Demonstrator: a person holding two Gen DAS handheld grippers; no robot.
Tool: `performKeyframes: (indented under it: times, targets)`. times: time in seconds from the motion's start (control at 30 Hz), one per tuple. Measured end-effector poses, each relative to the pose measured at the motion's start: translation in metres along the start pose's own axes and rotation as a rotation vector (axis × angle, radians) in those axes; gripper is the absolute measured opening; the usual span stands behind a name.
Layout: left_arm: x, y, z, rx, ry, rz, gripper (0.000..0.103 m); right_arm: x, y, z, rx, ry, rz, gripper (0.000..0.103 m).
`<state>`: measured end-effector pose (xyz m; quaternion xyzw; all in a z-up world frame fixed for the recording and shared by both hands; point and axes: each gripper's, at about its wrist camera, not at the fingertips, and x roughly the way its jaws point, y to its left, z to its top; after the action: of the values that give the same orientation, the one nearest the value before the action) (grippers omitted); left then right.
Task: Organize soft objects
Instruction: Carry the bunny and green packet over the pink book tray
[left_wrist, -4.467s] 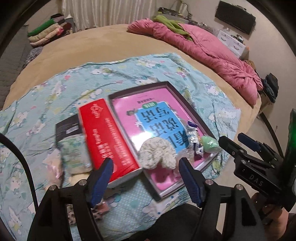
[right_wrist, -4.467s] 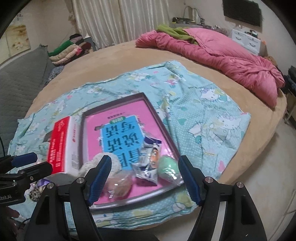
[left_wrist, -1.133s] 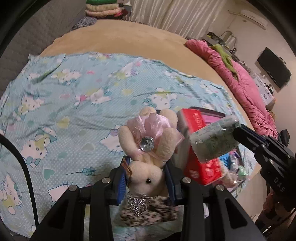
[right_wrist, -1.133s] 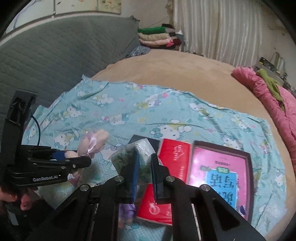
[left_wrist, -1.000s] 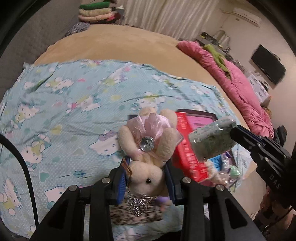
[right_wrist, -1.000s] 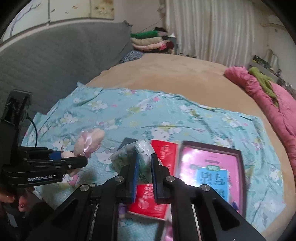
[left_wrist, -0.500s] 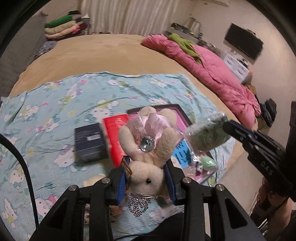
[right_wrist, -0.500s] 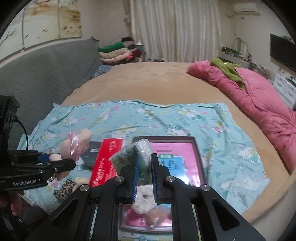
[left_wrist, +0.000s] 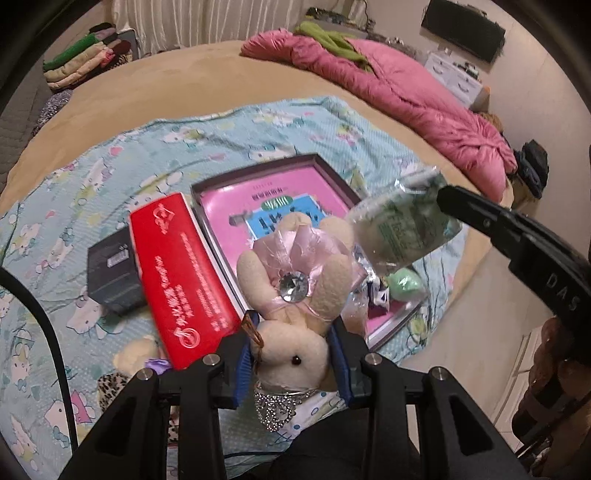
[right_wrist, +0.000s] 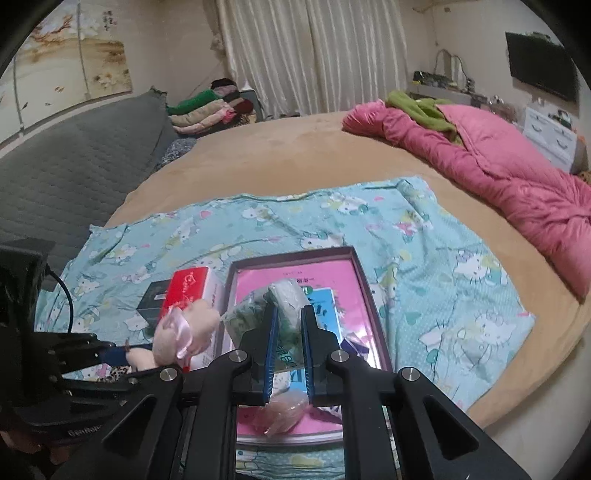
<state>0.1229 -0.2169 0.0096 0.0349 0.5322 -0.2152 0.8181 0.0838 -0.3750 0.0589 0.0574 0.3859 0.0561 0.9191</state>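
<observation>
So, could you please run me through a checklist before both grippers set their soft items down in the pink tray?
1. Left gripper holds the plush bunny firmly: ok, pads pinch its head.
2. Right gripper holds the green-printed tissue pack: ok, shut on it.
3. The two held items clear of each other: ok in the right wrist view, with a gap between them.
4. Free space in the pink tray: ok at the far end; the near end holds a green soft item and wrapped packets.
5. Red box clear of the tray: cannot tell, it lies against the rim.
</observation>
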Motion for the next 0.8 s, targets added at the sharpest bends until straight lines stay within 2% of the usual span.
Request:
performKeyframes:
  times: [0.43,0.8]
  targets:
    - [0.048,-0.010,-0.003,0.031,0.095,-0.004,0.037,0.040,-0.024,-0.015,0.089,0.060,-0.014,0.013]
    - [0.068,-0.014,-0.004,0.056,0.125,-0.011,0.038,0.076,-0.041,-0.024,0.153,0.118,-0.026,0.013]
